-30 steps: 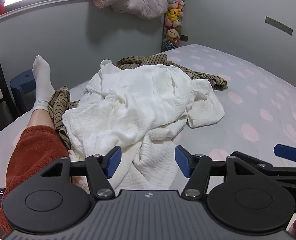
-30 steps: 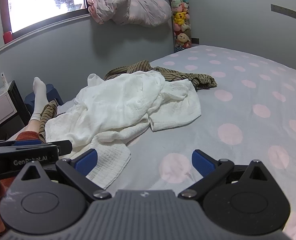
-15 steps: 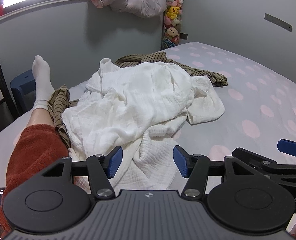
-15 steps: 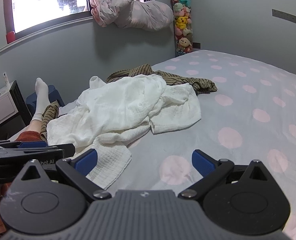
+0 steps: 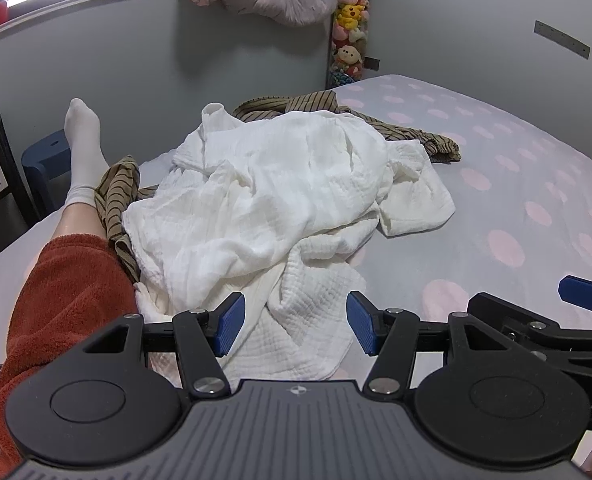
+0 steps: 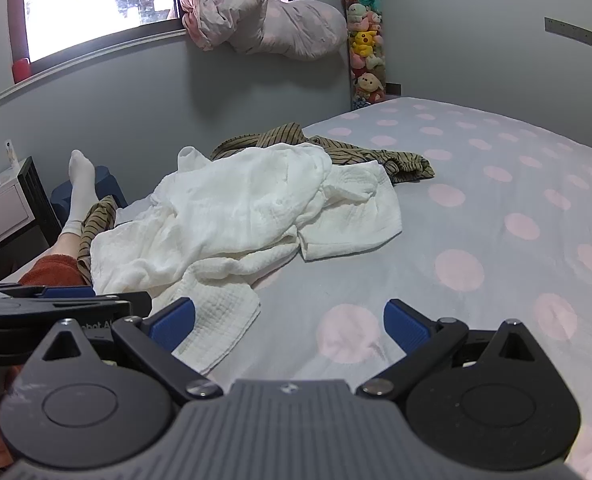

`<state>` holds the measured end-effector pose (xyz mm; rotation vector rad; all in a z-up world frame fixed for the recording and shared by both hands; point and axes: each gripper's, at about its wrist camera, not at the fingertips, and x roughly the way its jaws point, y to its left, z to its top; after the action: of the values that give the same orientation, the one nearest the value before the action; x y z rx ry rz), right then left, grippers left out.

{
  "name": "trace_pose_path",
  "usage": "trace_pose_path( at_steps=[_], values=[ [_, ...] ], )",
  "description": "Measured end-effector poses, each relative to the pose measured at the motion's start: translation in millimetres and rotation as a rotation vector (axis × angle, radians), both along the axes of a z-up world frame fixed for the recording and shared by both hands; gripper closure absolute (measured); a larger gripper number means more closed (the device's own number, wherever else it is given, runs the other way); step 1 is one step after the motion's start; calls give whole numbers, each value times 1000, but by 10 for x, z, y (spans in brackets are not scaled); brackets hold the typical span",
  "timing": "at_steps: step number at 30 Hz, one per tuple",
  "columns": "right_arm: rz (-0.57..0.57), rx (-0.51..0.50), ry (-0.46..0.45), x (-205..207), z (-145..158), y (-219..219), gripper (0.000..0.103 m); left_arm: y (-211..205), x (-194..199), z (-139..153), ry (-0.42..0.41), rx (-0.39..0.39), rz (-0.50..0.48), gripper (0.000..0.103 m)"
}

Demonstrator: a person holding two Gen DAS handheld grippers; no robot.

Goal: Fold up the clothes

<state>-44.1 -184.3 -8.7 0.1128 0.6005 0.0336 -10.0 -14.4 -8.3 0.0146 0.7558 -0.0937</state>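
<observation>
A crumpled white garment (image 5: 272,208) lies in a heap on the grey bed with pink dots (image 5: 515,208); it also shows in the right wrist view (image 6: 240,216). A brown striped garment (image 5: 399,124) lies under and behind it, also visible in the right wrist view (image 6: 375,152). My left gripper (image 5: 294,326) is open and empty, just above the near edge of the white garment. My right gripper (image 6: 290,322) is open wide and empty, over bare sheet just right of the garment's near corner.
A person's leg with a white sock (image 5: 80,148) and rust-red trouser (image 5: 60,288) lies on the bed at the left of the clothes. A bedside cabinet (image 6: 4,204) stands at the far left. A tube of plush toys (image 6: 365,40) stands in the corner.
Both grippers have drifted slightly, the right one rising a little. Both stay open. The clothes have not moved.
</observation>
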Motion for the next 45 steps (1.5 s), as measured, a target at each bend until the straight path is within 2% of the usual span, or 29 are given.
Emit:
trace_pose_path(
  at_steps=[15,19,22,25,30,33,36,39,40,42,44,45],
  values=[
    [22,-12,17,112,-59,29,3,43,144,-114,50,-10,-4,49],
    [32,-33,18,202,-81,15,3,101,236,-163,60,-21,29,49],
    [48,-54,23,313,-99,11,14,165,328,-191,62,-26,60,49],
    [71,-87,26,455,-118,28,22,213,444,-186,35,-20,79,48],
    [121,-127,2,670,-161,114,22,241,710,-196,26,-4,103,40],
    [191,-152,-18,770,-239,241,21,274,850,-213,13,-11,130,35],
    [261,-172,-2,874,-345,402,21,359,975,-306,37,-36,152,34],
    [275,-162,47,1005,-441,488,22,425,1055,-473,79,-32,155,34],
    [274,-152,60,1042,-467,501,24,432,1064,-529,87,-17,154,34],
    [272,-152,90,1147,-537,543,36,448,1075,-636,98,-1,152,34],
    [265,-162,120,1223,-619,579,57,463,1082,-707,100,-12,154,34],
    [261,-155,138,1257,-663,584,60,472,1082,-733,98,-23,157,34]
  ],
)
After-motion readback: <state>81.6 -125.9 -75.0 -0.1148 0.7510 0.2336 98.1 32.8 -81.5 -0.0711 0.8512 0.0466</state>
